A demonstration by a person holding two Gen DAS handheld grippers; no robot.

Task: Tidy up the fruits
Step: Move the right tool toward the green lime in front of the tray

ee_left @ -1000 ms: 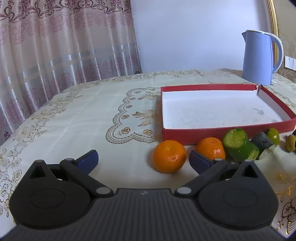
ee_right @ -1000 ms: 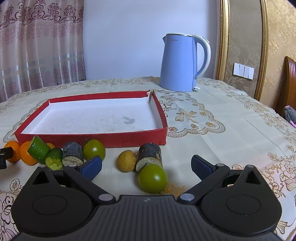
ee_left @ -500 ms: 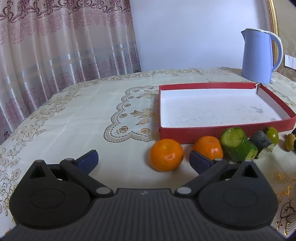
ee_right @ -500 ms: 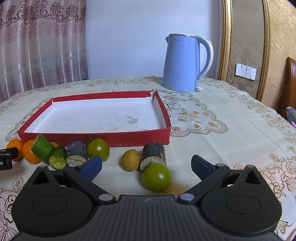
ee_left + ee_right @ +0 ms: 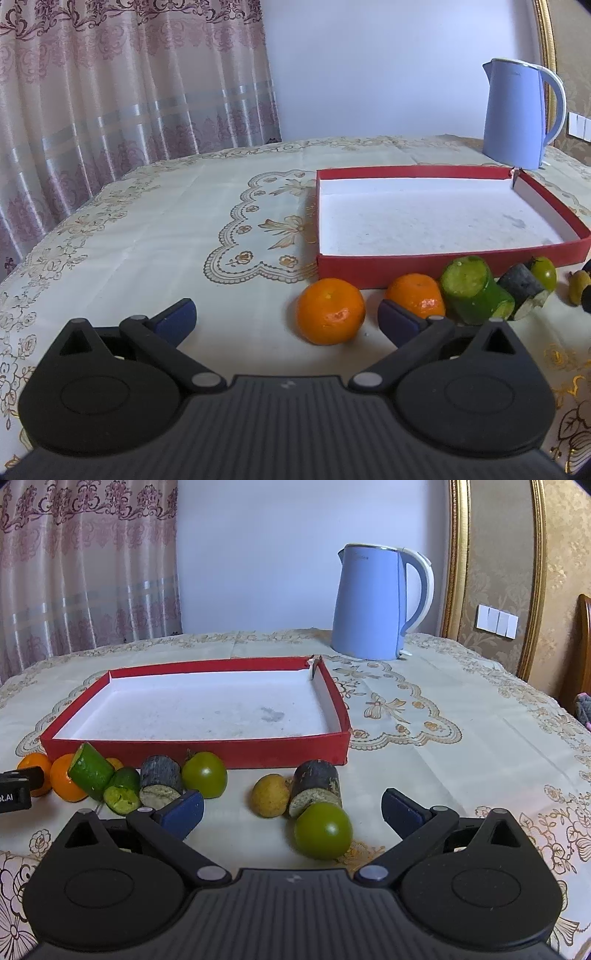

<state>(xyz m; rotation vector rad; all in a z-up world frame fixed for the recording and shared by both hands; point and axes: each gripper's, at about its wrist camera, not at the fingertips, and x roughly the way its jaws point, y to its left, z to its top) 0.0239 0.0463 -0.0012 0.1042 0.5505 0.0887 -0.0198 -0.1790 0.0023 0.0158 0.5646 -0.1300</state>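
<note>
A shallow red tray (image 5: 406,263) (image 5: 236,754) with a white floor lies on the table, nothing in it. Along its near wall lie an orange (image 5: 330,311) (image 5: 35,771), a second orange (image 5: 415,300) (image 5: 66,782), cucumber pieces (image 5: 474,290) (image 5: 92,770), a dark cane stub (image 5: 524,291) (image 5: 160,781) and a green tomato (image 5: 545,272) (image 5: 204,779). Further right sit a yellow fruit (image 5: 270,795), another cane stub (image 5: 317,786) and a nearer green tomato (image 5: 322,830). My left gripper (image 5: 286,321) is open, the first orange just ahead between its fingers. My right gripper (image 5: 291,810) is open before the nearer tomato.
A blue electric kettle (image 5: 517,114) (image 5: 376,602) stands behind the tray's far right corner. An embroidered cloth (image 5: 147,236) covers the round table, with bare cloth left of the tray and right of it (image 5: 461,738). Curtains hang at the back left.
Both grippers have drifted back and slightly up, so the fruits and tray sit a little farther off. The left view has shifted so the oranges lie more central. Nothing was grasped.
</note>
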